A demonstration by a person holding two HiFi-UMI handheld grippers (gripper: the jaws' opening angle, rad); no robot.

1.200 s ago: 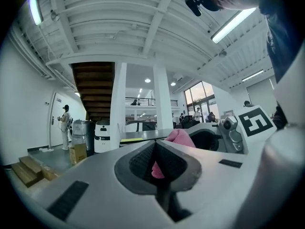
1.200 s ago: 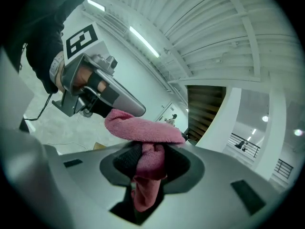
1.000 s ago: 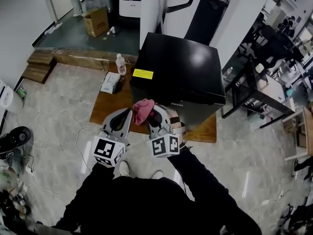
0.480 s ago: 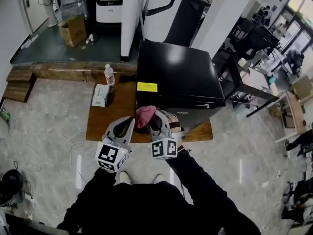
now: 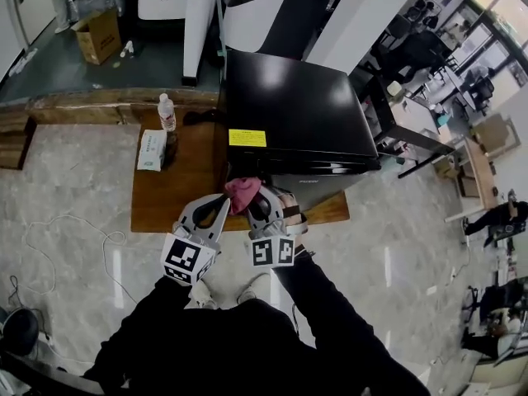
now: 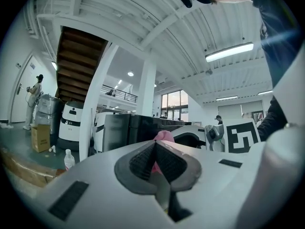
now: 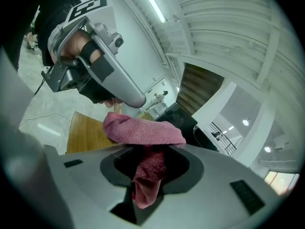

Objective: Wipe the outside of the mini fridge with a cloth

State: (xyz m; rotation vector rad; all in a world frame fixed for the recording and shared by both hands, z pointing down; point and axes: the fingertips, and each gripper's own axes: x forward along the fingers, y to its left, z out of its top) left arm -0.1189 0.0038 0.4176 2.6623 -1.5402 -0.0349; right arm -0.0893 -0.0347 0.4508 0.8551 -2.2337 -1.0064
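One hand-held gripper (image 7: 148,175), the right, clamps the pink cloth (image 7: 143,130).

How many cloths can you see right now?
1: the pink cloth, clamped in the right claw, by the fridge. No other shows, though one could be hidden.

In the left gripper view the cloth (image 6: 164,136) shows only as a pink tip past the left gripper (image 6: 155,149); its closed jaws hide the rest, so whether they touch it cannot be told. Between the right gripper's (image 7: 151,159) jaws the cloth's lower end sinks from sight, and the fridge (image 7: 200,125) beyond is mostly covered. The sticker (image 5: 247,138) ahead of both tongs is too small to read
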